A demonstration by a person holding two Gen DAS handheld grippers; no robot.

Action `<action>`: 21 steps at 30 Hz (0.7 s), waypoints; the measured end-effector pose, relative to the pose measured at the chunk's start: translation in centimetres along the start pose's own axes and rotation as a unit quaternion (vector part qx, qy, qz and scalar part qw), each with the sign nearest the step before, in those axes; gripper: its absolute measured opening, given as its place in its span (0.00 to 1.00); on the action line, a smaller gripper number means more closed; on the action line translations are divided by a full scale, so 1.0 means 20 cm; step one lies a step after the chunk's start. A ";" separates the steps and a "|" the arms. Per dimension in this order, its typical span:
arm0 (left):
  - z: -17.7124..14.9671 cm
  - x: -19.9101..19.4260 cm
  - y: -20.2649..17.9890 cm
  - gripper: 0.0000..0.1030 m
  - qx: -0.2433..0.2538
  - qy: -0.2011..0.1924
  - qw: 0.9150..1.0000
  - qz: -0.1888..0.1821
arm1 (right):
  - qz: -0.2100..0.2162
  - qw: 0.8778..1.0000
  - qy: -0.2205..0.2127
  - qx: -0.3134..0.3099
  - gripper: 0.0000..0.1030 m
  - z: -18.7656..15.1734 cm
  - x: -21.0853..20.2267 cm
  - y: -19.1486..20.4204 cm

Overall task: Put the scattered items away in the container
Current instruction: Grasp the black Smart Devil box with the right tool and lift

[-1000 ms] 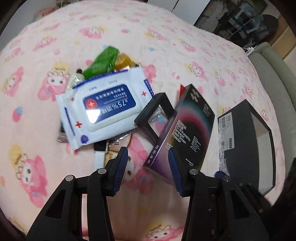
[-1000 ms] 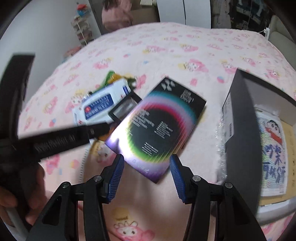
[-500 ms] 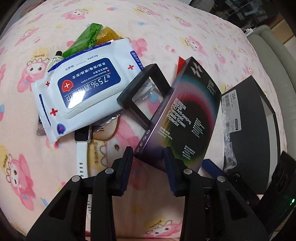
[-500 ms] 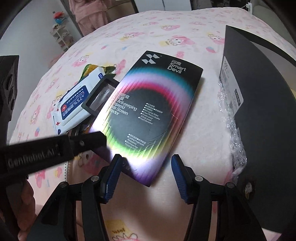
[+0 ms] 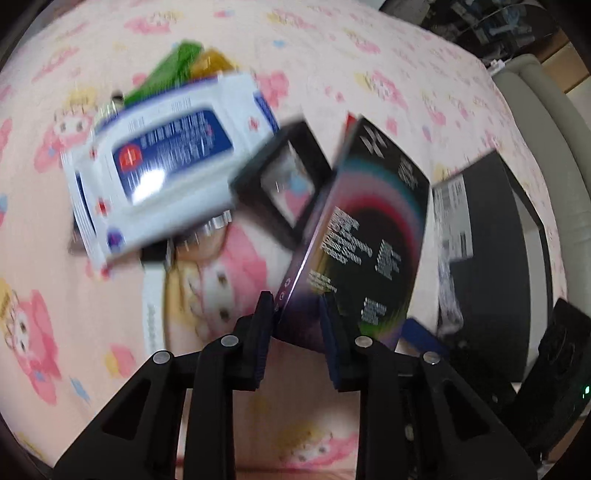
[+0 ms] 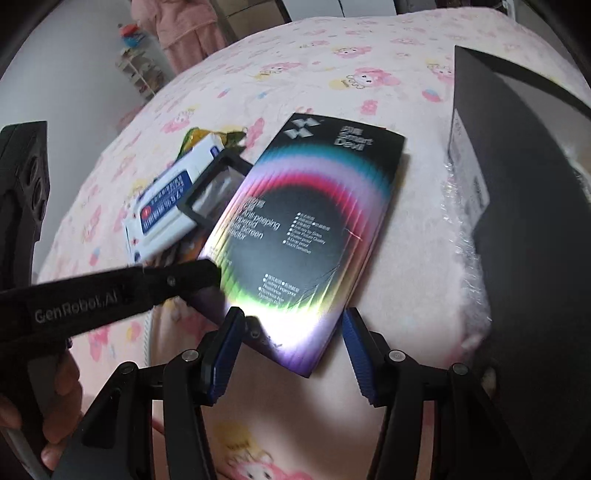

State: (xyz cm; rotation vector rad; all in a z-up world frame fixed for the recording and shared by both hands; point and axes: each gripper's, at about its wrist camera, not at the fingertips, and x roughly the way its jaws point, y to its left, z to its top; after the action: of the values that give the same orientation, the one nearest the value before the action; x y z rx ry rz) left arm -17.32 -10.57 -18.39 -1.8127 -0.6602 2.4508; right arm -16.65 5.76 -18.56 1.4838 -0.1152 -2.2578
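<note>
Left gripper [image 5: 297,321] is clamped on the near-left corner of the screen protector box [image 5: 369,236], which is tilted up on its left edge. Right gripper [image 6: 291,343] is held apart, its blue pads flanking the same box's [image 6: 306,236] near end; contact cannot be confirmed. The left gripper's black finger [image 6: 184,275], marked GenRobot.AI, is seen entering from 9 o'clock in the right wrist view. At 11 o'clock from the left claw, a black frame case [image 5: 284,181] is leaned against the box, with a white-and-blue wet wipes pack [image 5: 166,173] overlapping it further out; green [image 5: 166,75] and yellow [image 5: 216,64] packets are tucked behind at 11. A white strap [image 5: 151,306] is lying at 9 o'clock. The black container [image 5: 491,251] is set at 2 to 3 o'clock, labelled on its near wall, with crinkled clear film [image 6: 461,229] against its base. Everything is laid on a pink cartoon-print blanket [image 5: 332,48]. A cream padded edge [image 5: 554,122] is seen at 2 o'clock. A pink-clad figure [image 6: 177,22] and a small shelf [image 6: 136,55] by a white wall are visible at 11 in the right view. Left view is motion-blurred.
</note>
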 end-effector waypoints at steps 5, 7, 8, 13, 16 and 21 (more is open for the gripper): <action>-0.13 -0.03 0.03 0.25 -0.003 0.029 1.000 0.001 | -0.006 1.000 0.013 -0.013 0.50 -0.04 -0.05 -0.01; -0.12 -0.03 0.06 0.25 -0.013 0.020 0.999 0.023 | -0.013 0.999 0.015 -0.030 0.50 -0.05 -0.05 0.00; -0.09 -0.02 0.07 0.25 -0.021 0.010 1.000 0.022 | -0.016 0.999 0.017 -0.039 0.50 -0.05 -0.05 0.01; -0.02 0.07 0.13 0.25 -0.046 0.032 0.998 -0.032 | -0.042 0.998 0.015 -0.042 0.51 -0.02 0.02 0.01; -0.03 0.09 0.11 0.28 -0.038 0.047 0.998 -0.029 | -0.031 0.999 0.017 -0.030 0.53 -0.03 0.03 -0.01; -0.17 0.06 0.06 0.30 -0.021 0.085 0.996 -0.015 | -0.016 0.999 0.034 -0.026 0.53 -0.09 -0.02 -0.03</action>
State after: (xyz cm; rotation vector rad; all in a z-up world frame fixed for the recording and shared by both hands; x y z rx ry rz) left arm -14.32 -10.29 -20.65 -1.9830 -0.7246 2.2481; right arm -15.14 6.73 -19.07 1.5436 -0.0116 -2.2161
